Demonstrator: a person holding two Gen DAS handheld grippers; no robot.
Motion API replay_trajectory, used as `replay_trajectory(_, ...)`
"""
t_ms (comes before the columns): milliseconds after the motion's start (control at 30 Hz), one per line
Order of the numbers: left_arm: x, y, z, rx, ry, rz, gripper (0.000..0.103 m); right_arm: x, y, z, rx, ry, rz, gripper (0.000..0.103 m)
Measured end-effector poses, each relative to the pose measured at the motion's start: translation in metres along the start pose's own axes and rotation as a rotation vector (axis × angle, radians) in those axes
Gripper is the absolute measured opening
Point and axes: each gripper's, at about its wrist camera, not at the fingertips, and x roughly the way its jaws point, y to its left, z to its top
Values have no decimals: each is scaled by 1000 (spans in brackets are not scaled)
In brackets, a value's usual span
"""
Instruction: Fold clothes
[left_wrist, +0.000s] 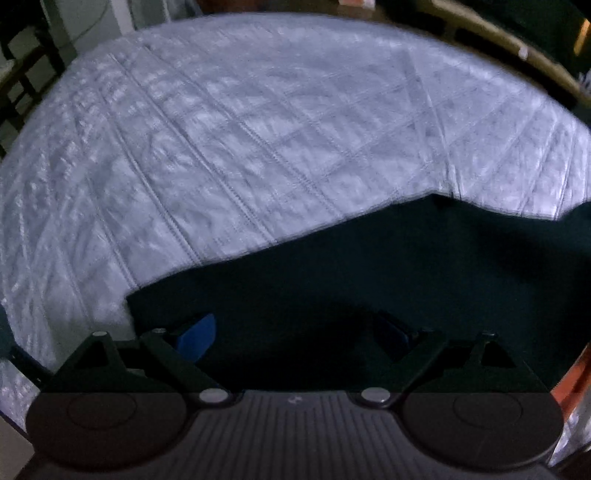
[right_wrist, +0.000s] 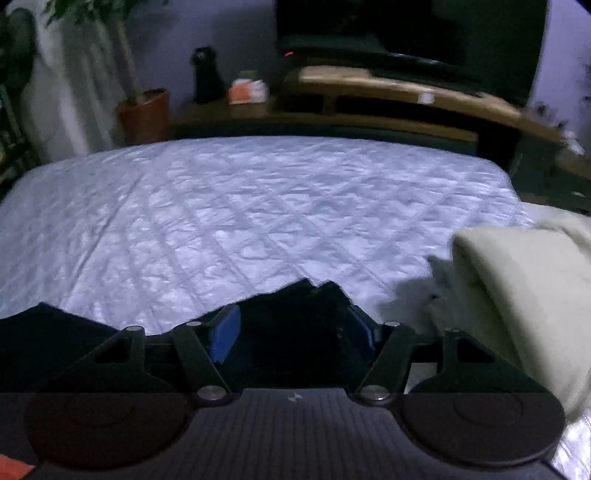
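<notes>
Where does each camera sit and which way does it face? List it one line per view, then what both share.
Left wrist: on the left tool, angled steeply down at a dark garment on the white quilted bed; blue-padded fingers show, spread.
Right wrist: on the right tool, looking across the bed to a TV stand and potted plant; fingers straddle dark cloth, cream fabric beside.
Shared: bed, dark garment.

I see bed quilt (right_wrist: 258, 206) pale blue-white, diamond-stitched. Garment (left_wrist: 369, 266) near-black, plain dark green tint. Folded cloth (right_wrist: 524, 288) pale cream-yellow. My fingers (right_wrist: 225, 334) blue-padded, black linkages. Plant pot (right_wrist: 146, 114) terracotta brown. Shelf (right_wrist: 406, 92) light wood.
</notes>
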Motion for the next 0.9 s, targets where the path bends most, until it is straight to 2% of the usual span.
replay_trajectory(133, 8, -12, -8, 44, -5, 36, 95, 33, 7, 7, -49, 83, 31, 69)
replay_trajectory(233, 11, -12, -12, 36, -15, 42, 101, 47, 5, 7, -61, 85, -18, 69)
replay_trajectory(300, 12, -11, -13, 23, -17, 38, 103, 52, 2, 4, -41, 93, -17, 51)
replay_trajectory(333, 12, -11, -14, 21, -20, 36, 103, 55, 1, 2, -31, 98, -17, 27)
replay_trajectory(367, 12, -12, -15, 27, -26, 37, 103, 57, 0, 1, -20, 102, -17, 16)
replay_trajectory(433, 13, -13, -17, 35, -34, 35, 103, 56, -5, 3, -4, 72, -61, 8)
replay_trajectory(533, 13, -14, -17, 35, -38, 20, 103, 51, -20, 12, 72, 6, -136, 8)
replay_trajectory(600, 12, -16, -18, 48, -47, 27, 103, 50, -25, 16, 102, -15, -200, 0)
replay_trajectory(667, 11, -18, -16, 52, -50, 29, 103, 47, -30, 15, 148, -57, -261, 3)
replay_trajectory(767, 10, -19, -14, 62, -56, 34, 103, 31, -44, 8, 252, -125, -213, 4)
replay_trajectory(833, 8, -23, -14, 84, -65, 51, 103, 7, -34, 1, 169, -190, -217, 4)
replay_trajectory(867, 7, -25, -14, 95, -69, 62, 103, 2, -31, -4, 149, -193, -178, 7)
replay_trajectory(900, 7, -27, -14, 99, -70, 67, 103, 1, -27, -9, 137, -171, -103, 10)
